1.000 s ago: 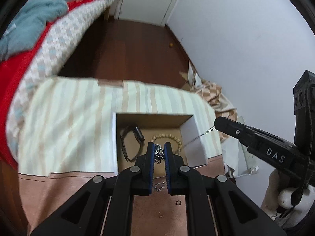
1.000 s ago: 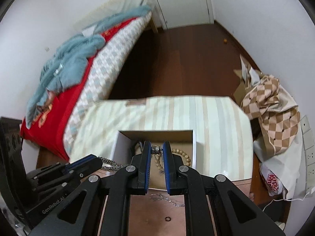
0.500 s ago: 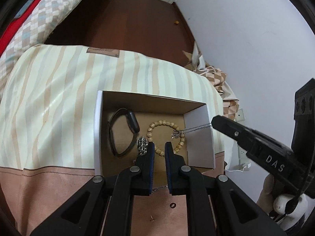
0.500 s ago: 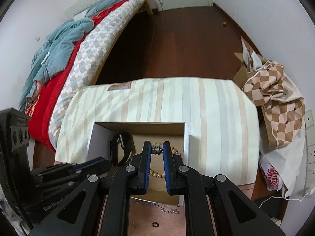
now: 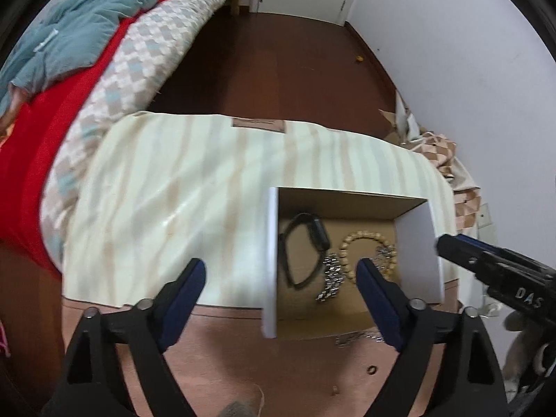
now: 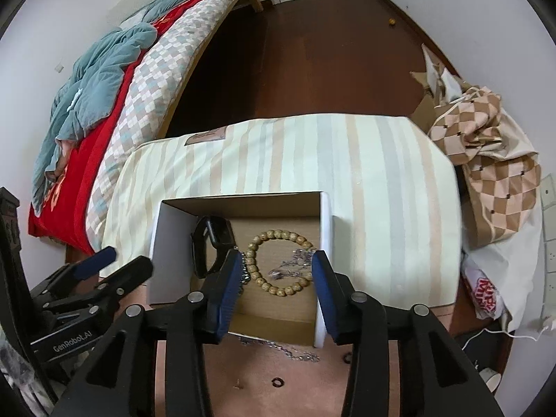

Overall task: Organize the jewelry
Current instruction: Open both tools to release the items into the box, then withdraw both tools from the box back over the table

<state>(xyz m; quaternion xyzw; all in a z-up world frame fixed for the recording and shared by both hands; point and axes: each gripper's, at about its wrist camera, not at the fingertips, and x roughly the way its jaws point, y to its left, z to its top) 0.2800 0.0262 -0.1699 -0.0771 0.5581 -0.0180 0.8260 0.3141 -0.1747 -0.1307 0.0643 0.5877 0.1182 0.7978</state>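
Observation:
An open cardboard box (image 5: pixel 271 257) (image 6: pixel 168 236) stands on the striped table. Inside lie a black watch band (image 5: pixel 305 243) (image 6: pixel 212 243), a wooden bead bracelet (image 5: pixel 361 239) (image 6: pixel 278 264), a silver link chain (image 5: pixel 330 281) and a thin silver necklace (image 6: pixel 295 264). My left gripper (image 5: pixel 279 269) is open and empty over the box's left wall. My right gripper (image 6: pixel 276 266) is open and empty above the bead bracelet; it also shows at the right of the left wrist view (image 5: pixel 486 264). Another silver chain (image 6: pixel 295 351) (image 5: pixel 358 338) and a small dark ring (image 6: pixel 277 381) (image 5: pixel 371 369) lie on the pink cloth in front of the box.
The striped cloth (image 6: pixel 312 153) covers the table beyond the box. A bed with red and checked covers (image 6: pixel 139 80) is at the left. Checked bags (image 6: pixel 493 160) stand against the wall at the right. Dark wooden floor (image 6: pixel 330 52) lies beyond.
Both grippers have opened wide and let go of the chains, which now lie in the box. The left gripper has shifted left, toward the box's left wall.

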